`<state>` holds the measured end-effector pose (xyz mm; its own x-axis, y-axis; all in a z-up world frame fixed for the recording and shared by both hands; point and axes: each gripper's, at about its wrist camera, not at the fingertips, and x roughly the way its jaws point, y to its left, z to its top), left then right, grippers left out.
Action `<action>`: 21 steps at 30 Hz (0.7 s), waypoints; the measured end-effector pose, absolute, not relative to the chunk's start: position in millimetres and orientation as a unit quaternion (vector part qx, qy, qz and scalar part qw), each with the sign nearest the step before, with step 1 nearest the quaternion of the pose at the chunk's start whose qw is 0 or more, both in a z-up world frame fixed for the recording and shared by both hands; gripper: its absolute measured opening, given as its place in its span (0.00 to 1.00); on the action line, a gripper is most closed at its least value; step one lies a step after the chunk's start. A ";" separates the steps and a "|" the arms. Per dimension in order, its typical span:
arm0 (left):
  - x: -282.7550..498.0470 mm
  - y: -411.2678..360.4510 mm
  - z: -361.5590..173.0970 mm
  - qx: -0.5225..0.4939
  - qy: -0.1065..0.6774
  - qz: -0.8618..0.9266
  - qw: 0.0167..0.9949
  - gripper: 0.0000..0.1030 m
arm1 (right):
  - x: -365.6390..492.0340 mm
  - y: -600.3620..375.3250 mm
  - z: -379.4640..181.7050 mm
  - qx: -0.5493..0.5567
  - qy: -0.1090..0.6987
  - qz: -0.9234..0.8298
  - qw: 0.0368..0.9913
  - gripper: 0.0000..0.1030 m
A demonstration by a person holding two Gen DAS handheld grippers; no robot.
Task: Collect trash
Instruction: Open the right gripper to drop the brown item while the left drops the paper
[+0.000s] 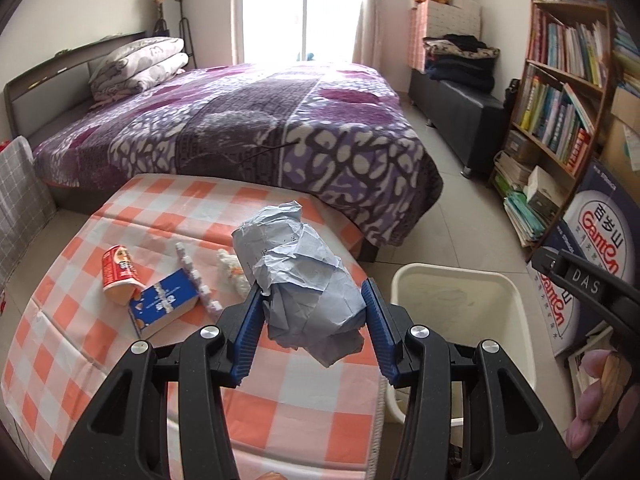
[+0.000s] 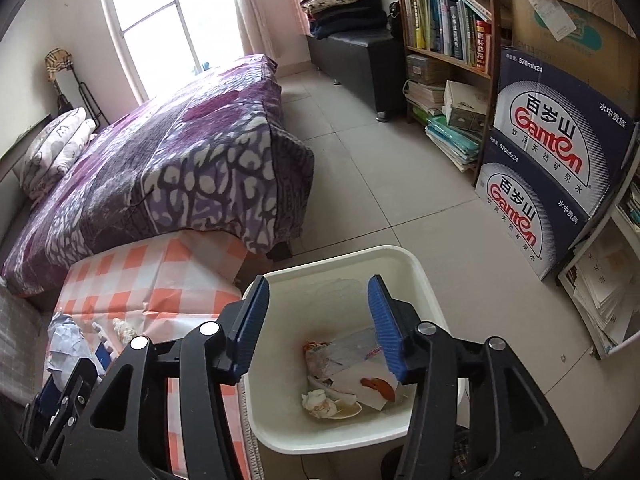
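The left gripper (image 1: 312,312) is holding a crumpled paper wad (image 1: 300,276) in its jaws above the checked desk (image 1: 280,408), beside the white bin (image 1: 516,320). Light and springy, the wad is probably best gripped across its bulky middle. The right gripper (image 2: 320,320) is hovering over the bin, jaws wide and empty.

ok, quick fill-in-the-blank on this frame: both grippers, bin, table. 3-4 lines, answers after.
1. The left gripper is shut on a crumpled ____.
2. The right gripper hangs open above the white ____.
3. The blue box lies on a tablecloth checked in white and ____.
4. On the table, the red cup lies on its ____.

Missing words: paper; bin; orange; side.
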<state>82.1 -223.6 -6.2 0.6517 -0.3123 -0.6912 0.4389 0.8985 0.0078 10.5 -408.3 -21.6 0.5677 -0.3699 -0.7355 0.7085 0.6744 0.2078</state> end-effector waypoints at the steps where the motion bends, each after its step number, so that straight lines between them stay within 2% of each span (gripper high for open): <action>1: 79.9 -228.3 -7.0 0.089 0.362 -0.213 0.903 0.47 | 7.4 -412.0 -21.9 0.251 0.338 -0.321 0.848 0.51; 7: 66.8 -255.2 -13.2 0.103 0.365 -0.244 0.892 0.47 | -10.1 -432.4 -21.2 0.259 0.325 -0.350 0.840 0.64; 11: 57.3 -273.3 -18.9 0.115 0.367 -0.267 0.884 0.47 | -21.2 -445.6 -20.5 0.269 0.316 -0.367 0.833 0.69; 13: 52.9 -281.1 -22.4 0.118 0.371 -0.283 0.877 0.47 | -27.9 -453.6 -20.7 0.276 0.310 -0.379 0.827 0.75; 17: 47.6 -293.1 -28.3 0.103 0.391 -0.335 0.851 0.50 | -35.9 -464.4 -22.1 0.285 0.305 -0.394 0.819 0.80; 20: 42.9 -297.5 -27.7 0.094 0.390 -0.362 0.842 0.67 | -39.9 -469.6 -24.4 0.296 0.304 -0.398 0.813 0.83; 21: 41.8 -298.2 -26.8 0.094 0.386 -0.364 0.842 0.69 | -42.0 -470.9 -24.2 0.299 0.304 -0.397 0.813 0.83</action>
